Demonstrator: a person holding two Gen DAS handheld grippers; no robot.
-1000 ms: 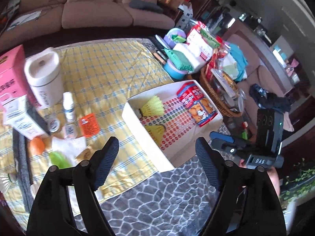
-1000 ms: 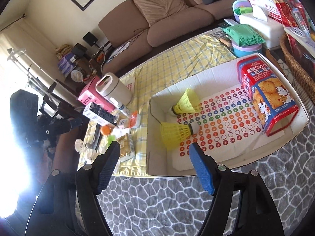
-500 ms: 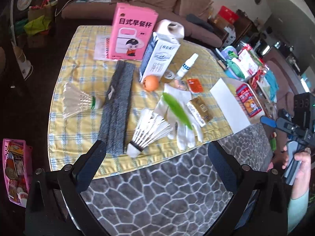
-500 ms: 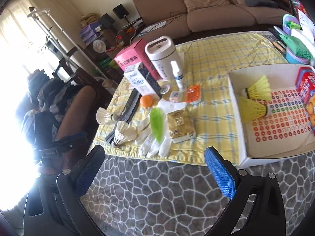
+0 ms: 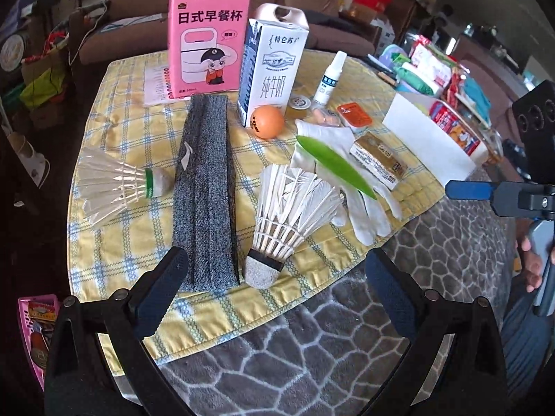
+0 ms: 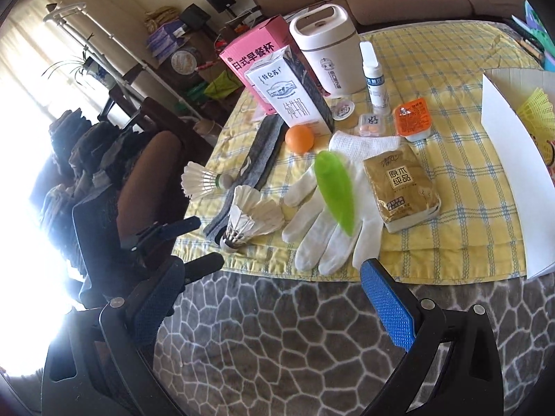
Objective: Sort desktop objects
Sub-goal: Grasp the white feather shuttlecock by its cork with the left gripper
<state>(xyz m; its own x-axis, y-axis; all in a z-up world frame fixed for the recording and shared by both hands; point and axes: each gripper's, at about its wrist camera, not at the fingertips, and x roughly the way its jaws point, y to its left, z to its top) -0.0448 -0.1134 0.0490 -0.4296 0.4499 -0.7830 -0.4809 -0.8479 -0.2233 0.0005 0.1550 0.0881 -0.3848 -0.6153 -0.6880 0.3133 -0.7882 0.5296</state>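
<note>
Left jaws: the left gripper [image 5: 274, 284] is spread wide and just starting to close in, nothing between the pads, held over the near edge of the tabletop [image 5: 312, 364]
Right jaws: the right gripper [image 6: 270, 298] is released, fully wide, empty too
Target, my guess: the near shuttlecock [image 5: 288, 215], lying on the yellow cloth [image 5: 114, 242] just beyond the left jaws and nearly centred in their gap
Its axis: runs away from the left jaws, cork end [image 5: 262, 272] toward them, feathers fanning up and a touch right
Nearer hand: the left, clearly; from the right wrist view that shuttlecock [image 6: 249, 218] sits off to the left of the right jaws, close to the left gripper's fingers [image 6: 163, 230]
Neighbours: headband [image 5: 204, 190] just beside the cork on the left, white glove [image 5: 350, 176] touching the feathers on the right, so the approach is tight
Second shuttlecock: [image 5: 118, 183] further left beyond the headband, lying crosswise, cork pointing right
Where it likely goes: the white box [image 5: 426, 142] far right, which already holds yellow shuttlecocks [image 6: 534, 111]
Call: go straight ahead and down, pinch at the cork, not the feathers
</note>
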